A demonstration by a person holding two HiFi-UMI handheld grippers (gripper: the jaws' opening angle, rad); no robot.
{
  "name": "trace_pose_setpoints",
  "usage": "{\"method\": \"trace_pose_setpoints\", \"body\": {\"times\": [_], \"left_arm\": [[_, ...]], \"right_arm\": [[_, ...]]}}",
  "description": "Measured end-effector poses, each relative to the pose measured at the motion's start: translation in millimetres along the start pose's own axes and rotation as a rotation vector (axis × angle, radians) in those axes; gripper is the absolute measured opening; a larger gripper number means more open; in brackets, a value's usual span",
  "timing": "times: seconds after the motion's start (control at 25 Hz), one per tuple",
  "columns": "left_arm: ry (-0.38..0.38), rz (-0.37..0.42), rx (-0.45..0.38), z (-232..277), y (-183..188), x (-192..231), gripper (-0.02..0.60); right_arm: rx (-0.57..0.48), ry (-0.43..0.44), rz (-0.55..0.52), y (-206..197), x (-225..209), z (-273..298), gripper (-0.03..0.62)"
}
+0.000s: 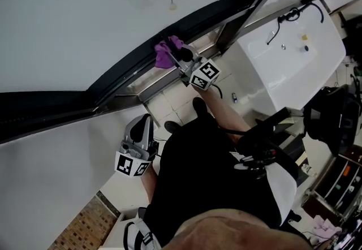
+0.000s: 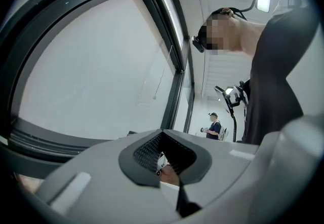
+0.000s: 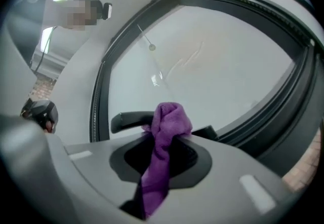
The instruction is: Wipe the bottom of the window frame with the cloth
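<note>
Head view: right gripper [image 1: 180, 61] raised to the sill, with the purple cloth [image 1: 166, 54] bunched at its tip and lying against the dark bottom rail of the window frame [image 1: 127, 76]. Left gripper [image 1: 141, 127] low, well apart from the rail, beside the white wall under it.

Left gripper view: jaws pressed together with nothing between them. Bottom rail [image 2: 30, 137] and glass beyond; a second person far off in the room.

Right gripper view: jaws pinching the cloth [image 3: 169, 121], one fold standing above the pads and the rest trailing down between them. Curved dark frame [image 3: 298, 91] close ahead.

Step, as judged: the wipe along the bottom rail, at or near its start. The next move calls for a firm pinch, the cloth bearing on the rail, and a steady slide along its length, with the left gripper idle.
</note>
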State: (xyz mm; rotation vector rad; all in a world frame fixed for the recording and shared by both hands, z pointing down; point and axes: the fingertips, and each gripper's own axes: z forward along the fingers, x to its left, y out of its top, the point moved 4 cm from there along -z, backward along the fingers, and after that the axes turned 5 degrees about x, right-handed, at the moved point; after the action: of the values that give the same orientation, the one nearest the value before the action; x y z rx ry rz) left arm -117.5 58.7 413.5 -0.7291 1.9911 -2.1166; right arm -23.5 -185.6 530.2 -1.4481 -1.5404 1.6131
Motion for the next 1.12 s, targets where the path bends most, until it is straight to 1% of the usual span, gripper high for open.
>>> {"method": "trace_pose_setpoints", "body": {"times": [0.08,0.16,0.24,0.32,0.4,0.48,0.52,0.56,0.6,0.68,0.72,0.8,0.88,0.96,1.0,1.12], "left_arm": [[-0.007,-0.001,0.004,3,0,-1,0.000],[-0.015,-0.002,0.006,6,1,-1,0.000],[-0.024,-0.004,0.010,9,1,-1,0.000],[-0.035,-0.006,0.016,13,0,0,0.000],[-0.047,-0.005,0.021,17,0,1,0.000],[-0.056,-0.006,0.027,21,0,4,0.000],[-0.059,-0.008,0.030,22,0,5,0.000],[-0.063,-0.010,0.032,24,-1,6,0.000],[-0.068,-0.011,0.034,26,-1,6,0.000],[-0.084,-0.004,0.036,31,0,4,0.000],[-0.093,0.001,0.034,33,1,2,0.000],[-0.101,0.011,0.026,35,4,-4,0.000],[-0.091,0.017,0.014,32,7,-8,0.000],[-0.061,0.016,0.004,26,8,-6,0.000],[-0.042,0.014,-0.001,22,8,-4,0.000],[0.013,0.007,-0.011,10,7,5,0.000]], "right_arm": [[0.005,0.011,-0.039,5,4,-9,0.071],[0.010,0.024,-0.054,7,9,-21,0.071],[0.017,0.043,-0.045,6,15,-35,0.071],[0.020,0.075,-0.010,6,22,-51,0.071],[-0.005,0.136,0.035,13,34,-74,0.071],[-0.067,0.221,0.065,34,48,-101,0.071],[-0.092,0.232,0.060,48,50,-111,0.070],[-0.100,0.205,0.035,61,44,-115,0.070],[-0.088,0.147,-0.008,74,33,-113,0.071],[-0.022,0.022,-0.138,97,6,-88,0.071],[0.029,-0.014,-0.214,105,-3,-70,0.071],[0.180,-0.054,-0.365,111,-15,-30,0.071],[0.337,-0.059,-0.470,105,-19,5,0.071],[0.445,-0.042,-0.517,94,-17,30,0.071],[0.473,-0.034,-0.524,89,-16,37,0.071],[0.494,-0.028,-0.504,82,-15,45,0.071]]}}
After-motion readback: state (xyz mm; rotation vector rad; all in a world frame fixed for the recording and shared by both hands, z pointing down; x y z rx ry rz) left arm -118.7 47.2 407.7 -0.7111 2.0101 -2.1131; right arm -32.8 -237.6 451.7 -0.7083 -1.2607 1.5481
